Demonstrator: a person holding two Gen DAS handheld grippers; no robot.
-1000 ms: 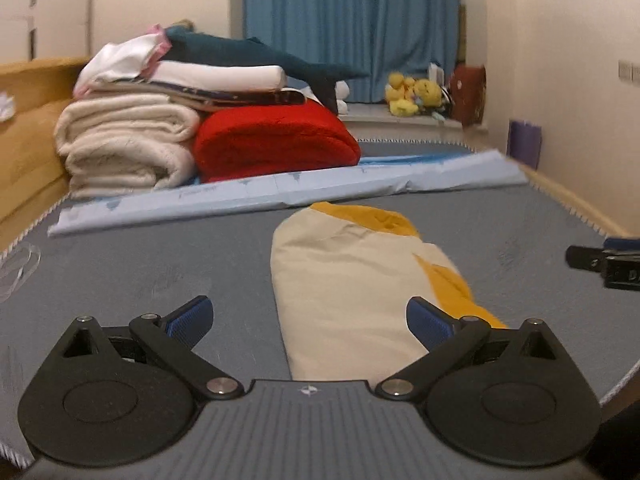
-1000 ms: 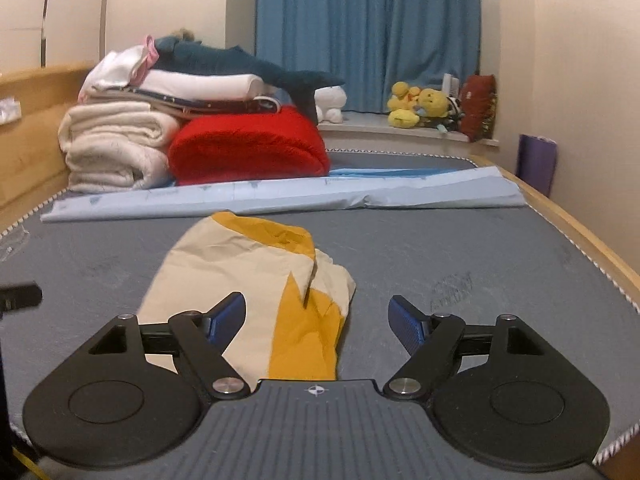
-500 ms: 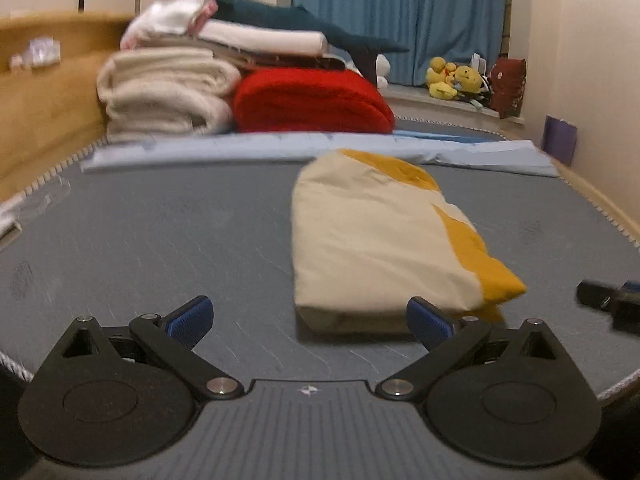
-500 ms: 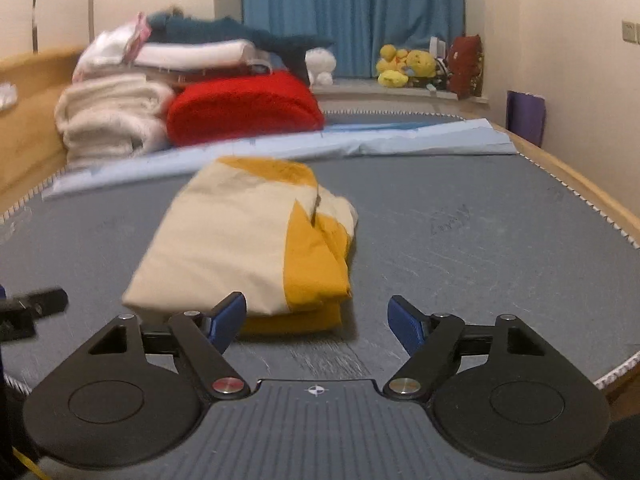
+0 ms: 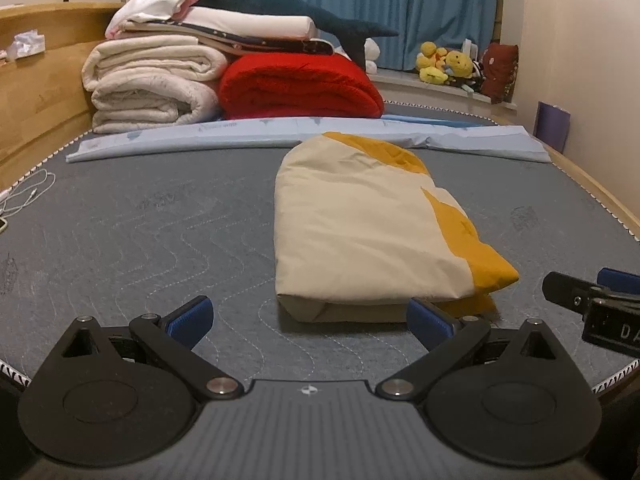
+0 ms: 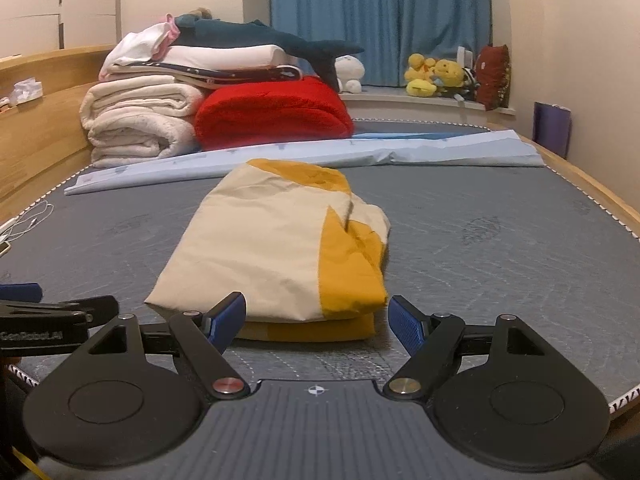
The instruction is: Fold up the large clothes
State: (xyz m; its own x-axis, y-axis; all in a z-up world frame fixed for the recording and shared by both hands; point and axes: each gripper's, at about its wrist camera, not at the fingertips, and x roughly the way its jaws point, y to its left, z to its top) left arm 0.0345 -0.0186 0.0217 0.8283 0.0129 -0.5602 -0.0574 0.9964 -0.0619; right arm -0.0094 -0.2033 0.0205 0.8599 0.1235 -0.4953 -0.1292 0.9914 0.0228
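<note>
A cream and mustard-yellow garment point(image 5: 360, 224) point(image 6: 280, 248) lies folded into a thick rectangle on the grey mattress point(image 5: 160, 232). My left gripper point(image 5: 308, 320) stands open just short of the fold's near edge, its right pad by the near right corner and nothing between the pads. My right gripper point(image 6: 316, 320) is open too, low over the mattress, its blue pads either side of the yellow near corner without touching it. Each gripper shows at the other view's edge: the right one point(image 5: 592, 300), the left one point(image 6: 52, 312).
At the back lie a folded light blue sheet point(image 5: 280, 132), white blankets point(image 5: 152, 84), a red blanket point(image 5: 300, 84) and a plush shark point(image 5: 288, 4). A white cable point(image 5: 28, 196) lies at the left edge. Wooden bed rails point(image 6: 600, 196) frame the mattress.
Both grippers have sunk toward the mattress and drawn back, so the garment's near edge now shows in front of the pads. Both stay open. The garment has not moved.
</note>
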